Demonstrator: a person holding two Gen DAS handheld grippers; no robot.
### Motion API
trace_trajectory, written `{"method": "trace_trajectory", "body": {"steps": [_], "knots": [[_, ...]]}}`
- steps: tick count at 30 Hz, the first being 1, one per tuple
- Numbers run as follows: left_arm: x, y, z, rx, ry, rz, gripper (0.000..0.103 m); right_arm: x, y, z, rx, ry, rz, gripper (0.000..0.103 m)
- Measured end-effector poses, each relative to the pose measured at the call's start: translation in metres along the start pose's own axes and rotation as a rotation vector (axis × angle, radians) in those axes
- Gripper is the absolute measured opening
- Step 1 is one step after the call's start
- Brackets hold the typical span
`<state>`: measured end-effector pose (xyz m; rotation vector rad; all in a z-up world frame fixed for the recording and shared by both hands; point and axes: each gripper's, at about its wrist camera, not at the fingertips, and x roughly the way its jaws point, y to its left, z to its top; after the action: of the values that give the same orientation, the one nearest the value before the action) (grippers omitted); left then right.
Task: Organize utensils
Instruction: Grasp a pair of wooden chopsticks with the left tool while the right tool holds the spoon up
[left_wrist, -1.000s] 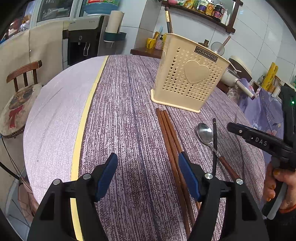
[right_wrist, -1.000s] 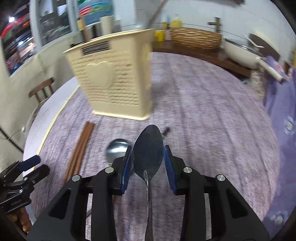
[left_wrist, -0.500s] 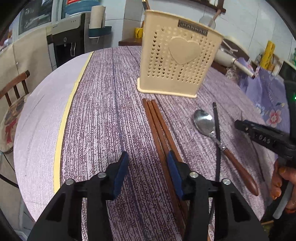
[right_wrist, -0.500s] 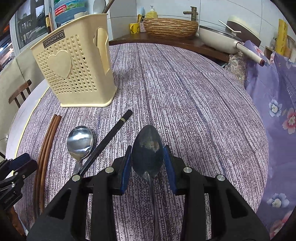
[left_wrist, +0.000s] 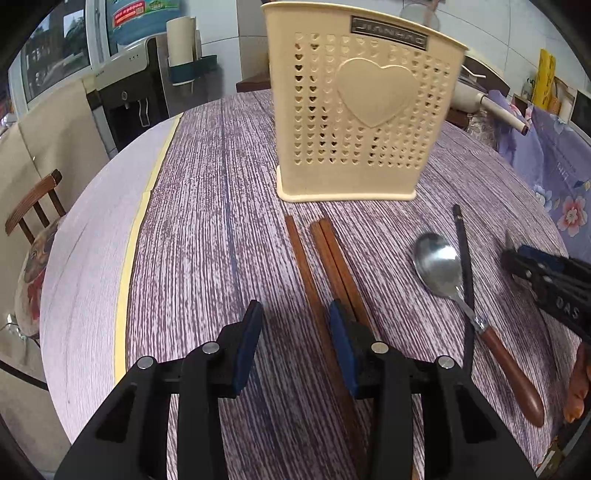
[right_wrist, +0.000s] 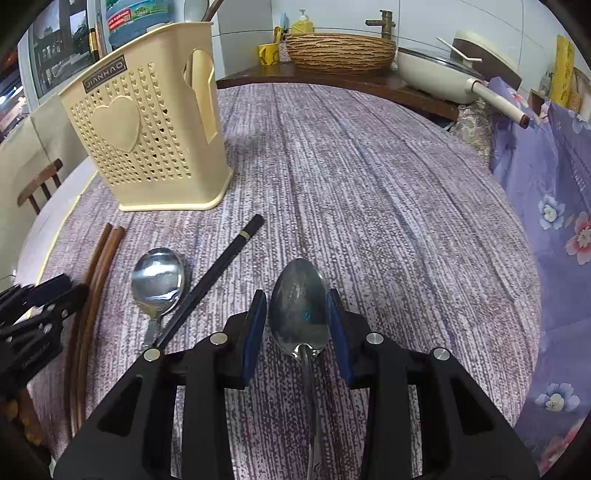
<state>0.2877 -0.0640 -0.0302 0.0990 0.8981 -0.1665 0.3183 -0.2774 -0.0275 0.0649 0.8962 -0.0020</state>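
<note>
- Not much of the tidying is done, as far as I can see: every loose utensil in sight lies out on the purple streaked tablecloth or sits in a claw, none of them stowed.
- The cream perforated plastic utensil holder with the raised heart stands upright towards the far side of the table.
- Three long brown wooden chopsticks lie side by side, their far ends just short of the holder's base.
- A steel spoon with a reddish wooden handle lies to their right, bowl up. A single black chopstick rests against its right side and crosses its neck.
- The left gripper hangs low over the brown chopsticks with its jaws closing. The leftmost stick runs between the blue pads, but they are not yet pressing on it. The other two pass under the right-hand finger.
- The right gripper looks clamped on the bowl of an all-metal spoon, the handle trailing back beneath the claw, low over the cloth and well apart from the holder.
- Still to go, by my reckoning: both spoons, the black chopstick and the three brown ones.
- As for the holder's contents, a pale round shape and a brown stick show above its rim. I cannot tell whether they stand inside it or behind it. Through the heart-shaped holes I make out nothing definite.
- On the counter beyond, a woven brown basket and a cream pan with a glass lid sit side by side, their insides hidden from here.
</note>
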Motion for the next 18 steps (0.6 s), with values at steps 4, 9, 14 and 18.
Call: {"method": "trace_trajectory", "body": {"steps": [4,9,14,18], "knots": [[0.006,0.004,0.008,0.008,0.022,-0.002,0.037,-0.009,-0.006,0.003,-0.012,-0.02,0.014,0.055],[0.009,0.012,0.017,-0.015,0.05,-0.034,0.033,-0.014,-0.015,0.005,-0.059,0.007,0.036,0.055],[0.014,0.017,0.025,-0.05,0.081,-0.061,0.032,-0.003,-0.015,0.002,-0.098,0.073,0.093,0.055],[0.017,0.016,0.03,-0.05,0.101,-0.053,0.031,0.006,-0.012,0.003,-0.112,0.098,0.093,0.055]]}}
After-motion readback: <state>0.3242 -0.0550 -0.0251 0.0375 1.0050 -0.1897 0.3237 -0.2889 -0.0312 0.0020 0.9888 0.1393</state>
